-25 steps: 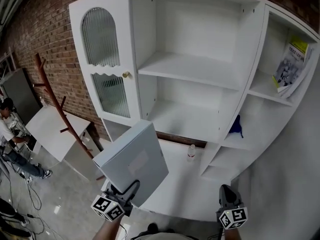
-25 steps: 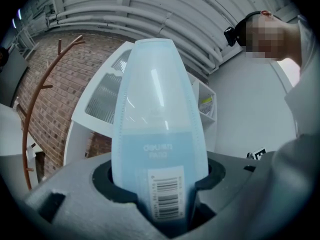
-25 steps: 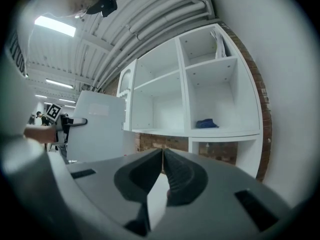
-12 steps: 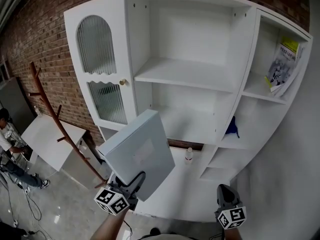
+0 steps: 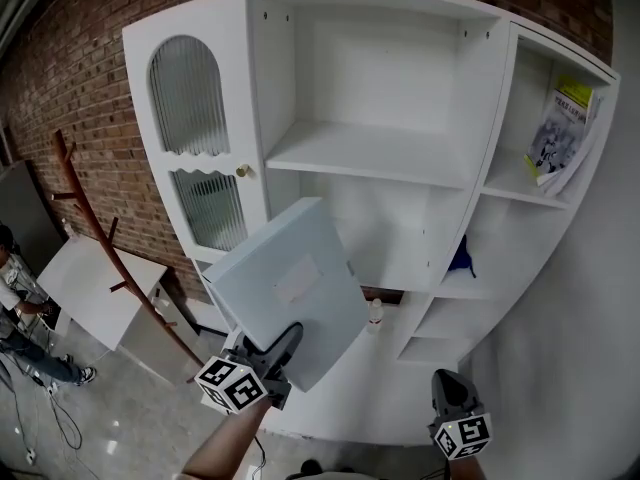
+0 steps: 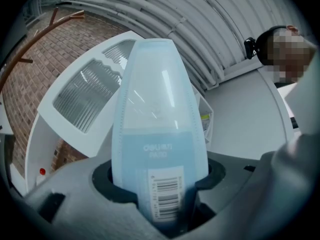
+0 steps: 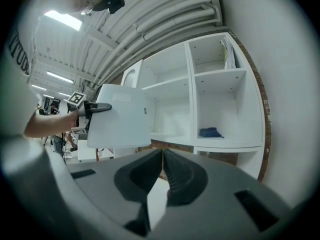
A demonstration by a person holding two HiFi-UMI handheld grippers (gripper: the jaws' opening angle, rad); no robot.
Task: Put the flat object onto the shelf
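Note:
The flat object is a pale blue file box (image 5: 285,288) with a barcode label on its spine (image 6: 165,204). My left gripper (image 5: 278,351) is shut on its lower edge and holds it tilted in front of the white shelf unit (image 5: 370,153), below the middle shelf. In the left gripper view the box (image 6: 157,129) fills the gap between the jaws. My right gripper (image 5: 452,396) is low at the right, shut and empty; in its own view the jaws (image 7: 162,160) meet, and the box (image 7: 120,116) shows at the left.
A magazine (image 5: 553,138) leans in the upper right compartment and a blue cloth (image 5: 462,255) lies in the one below. A small bottle (image 5: 374,313) stands on the low ledge. A ribbed-glass door (image 5: 190,108), a brown coat rack (image 5: 95,238), a white table (image 5: 95,278) and a person (image 5: 12,303) are to the left.
The left gripper has carried the box up and to the right, closer to the shelf unit. The right gripper has stayed where it was.

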